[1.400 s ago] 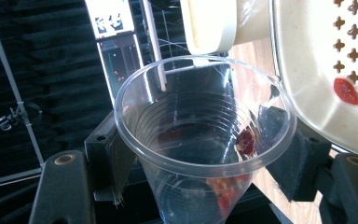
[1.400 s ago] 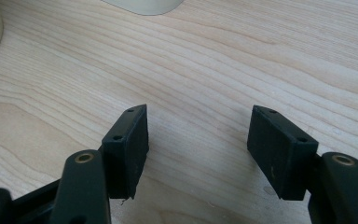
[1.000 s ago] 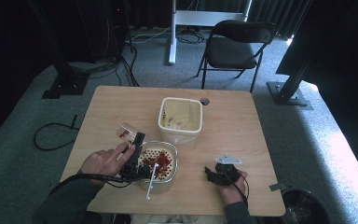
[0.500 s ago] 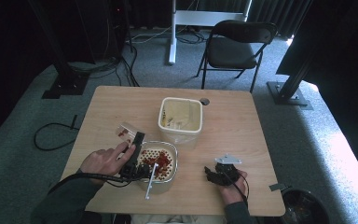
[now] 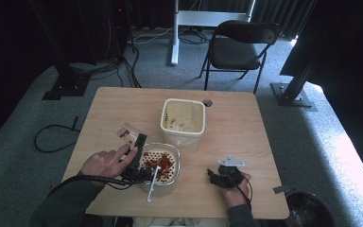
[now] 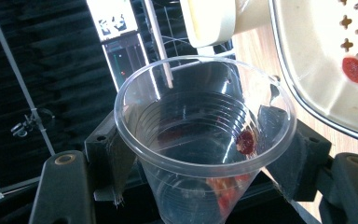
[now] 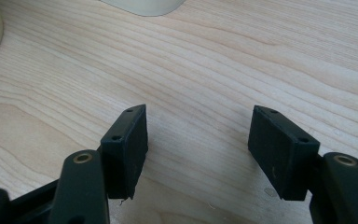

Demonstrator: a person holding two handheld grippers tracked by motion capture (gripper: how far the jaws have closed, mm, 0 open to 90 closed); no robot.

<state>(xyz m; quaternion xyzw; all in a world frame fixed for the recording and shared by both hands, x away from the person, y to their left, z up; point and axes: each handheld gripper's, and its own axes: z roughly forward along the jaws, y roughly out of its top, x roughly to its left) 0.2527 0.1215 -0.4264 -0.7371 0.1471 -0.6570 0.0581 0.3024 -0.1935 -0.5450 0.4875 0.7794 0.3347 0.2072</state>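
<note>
Item: cup (image 6: pixel 200 135), clear thin-walled plastic, ribbed, tapering to a narrow base. It is held in the left tongs (image 6: pixel 205 172), which are clenched on its lower wall from both sides, just beside the strainer tub (image 5: pixel 163 163) at the near left of the tabletop (image 5: pixel 246 142).

Handling, as judged: very light, flexible, easily dented or cracked under a hard squeeze, and smooth enough to slip. Hold is best taken on the ribbed wall below the rim, where the taper seats between the pads; the rim itself would buckle.

Orientation: in the high view the cup (image 5: pixel 126 132) is tipped over, its long axis lying near level. Its mouth is turned toward the left tongs' camera, its base away from the tub. A few red pieces (image 6: pixel 245 141) are clinging inside; more are seen in the tub.

Right tongs (image 7: pixel 198 149): released, jaws apart over bare wood, nothing between them, resting near the right front edge.

Also noted: a cream bin (image 5: pixel 183 118) at centre.
</note>
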